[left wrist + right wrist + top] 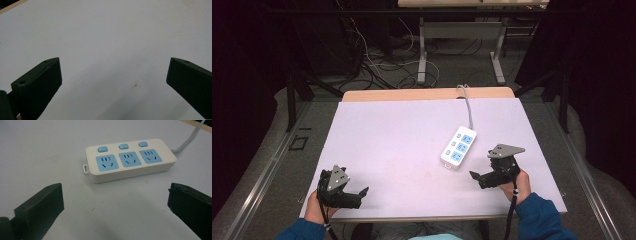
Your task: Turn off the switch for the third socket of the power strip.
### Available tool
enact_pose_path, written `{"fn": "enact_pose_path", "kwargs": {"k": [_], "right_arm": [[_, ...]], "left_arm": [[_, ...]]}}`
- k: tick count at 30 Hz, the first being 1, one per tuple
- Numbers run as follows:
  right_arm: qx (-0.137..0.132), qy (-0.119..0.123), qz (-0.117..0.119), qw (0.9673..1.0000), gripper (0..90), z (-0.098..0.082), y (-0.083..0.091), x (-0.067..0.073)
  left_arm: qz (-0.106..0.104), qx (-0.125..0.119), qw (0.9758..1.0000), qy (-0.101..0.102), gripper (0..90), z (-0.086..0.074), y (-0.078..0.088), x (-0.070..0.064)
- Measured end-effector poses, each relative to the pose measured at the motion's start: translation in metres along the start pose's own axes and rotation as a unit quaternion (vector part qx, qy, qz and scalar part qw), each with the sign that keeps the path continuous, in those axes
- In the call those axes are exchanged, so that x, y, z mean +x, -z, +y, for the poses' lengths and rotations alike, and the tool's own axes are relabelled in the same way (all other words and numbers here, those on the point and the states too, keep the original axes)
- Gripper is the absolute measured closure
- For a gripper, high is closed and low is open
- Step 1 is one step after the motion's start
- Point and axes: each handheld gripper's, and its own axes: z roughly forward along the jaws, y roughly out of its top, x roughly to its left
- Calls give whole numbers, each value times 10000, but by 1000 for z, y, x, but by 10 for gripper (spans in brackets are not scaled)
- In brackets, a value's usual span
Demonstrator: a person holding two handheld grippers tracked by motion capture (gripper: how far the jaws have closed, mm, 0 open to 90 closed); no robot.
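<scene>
A white power strip (458,147) with three blue sockets and three blue switches lies on the white table (402,140), right of centre, its grey cable (468,105) running to the far edge. In the right gripper view the power strip (130,160) lies flat just ahead of the wide-apart jaws. My right gripper (476,175) is open near the front right, a short way from the strip's near end. At the front left corner my left gripper (362,192) stands open over bare table, nothing between its jaws (113,75).
The table's wooden far edge (427,94) shows beyond the white surface. Behind it stand a second table's metal legs (422,60) and tangled floor cables (377,65). A small brown speck (135,84) marks the surface near the left gripper.
</scene>
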Motion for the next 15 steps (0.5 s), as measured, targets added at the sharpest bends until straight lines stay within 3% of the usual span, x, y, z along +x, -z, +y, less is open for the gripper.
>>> {"fn": "enact_pose_path", "kwargs": {"k": [15], "right_arm": [[31, -105, -112, 9999, 0, -17, 11, -3]], "left_arm": [[-13, 7, 10000, -1, 2, 0, 0, 0]]}}
